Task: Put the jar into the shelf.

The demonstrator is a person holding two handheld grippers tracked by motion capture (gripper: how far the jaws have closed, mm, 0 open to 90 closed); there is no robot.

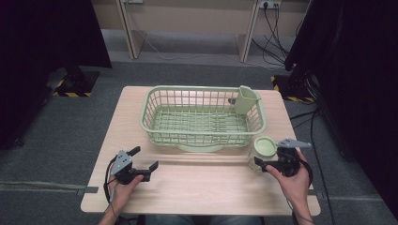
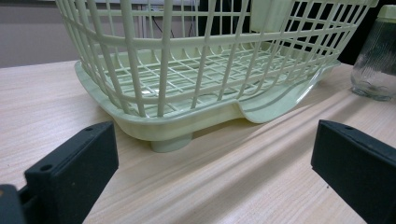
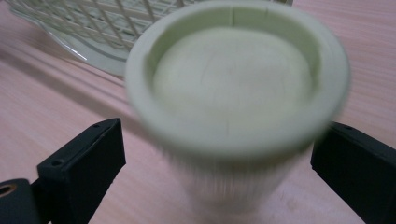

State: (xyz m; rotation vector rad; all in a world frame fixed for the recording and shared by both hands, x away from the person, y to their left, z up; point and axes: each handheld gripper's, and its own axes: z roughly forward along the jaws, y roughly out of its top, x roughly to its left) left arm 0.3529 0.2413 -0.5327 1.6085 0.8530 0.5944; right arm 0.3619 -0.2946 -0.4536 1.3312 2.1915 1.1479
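Observation:
A pale green wire dish basket (image 1: 202, 89) stands on a drip tray in the middle of the wooden table (image 1: 197, 187). Close to its front right corner is a clear glass jar with a green lid (image 1: 265, 146). My right gripper (image 1: 264, 158) is open, with one jaw on each side of the jar (image 3: 233, 84) and neither touching it; that view is blurred. My left gripper (image 1: 145, 158) is open and holds nothing, near the table's front left. It faces the basket (image 2: 163, 46), and the jar (image 2: 377, 65) stands at the far right of its view.
A green cutlery cup (image 1: 246, 99) hangs inside the basket's back right corner. The drip tray's spout (image 1: 202, 147) juts out toward me. Bare tabletop lies between the two grippers. Dark curtains and floor cables surround the table.

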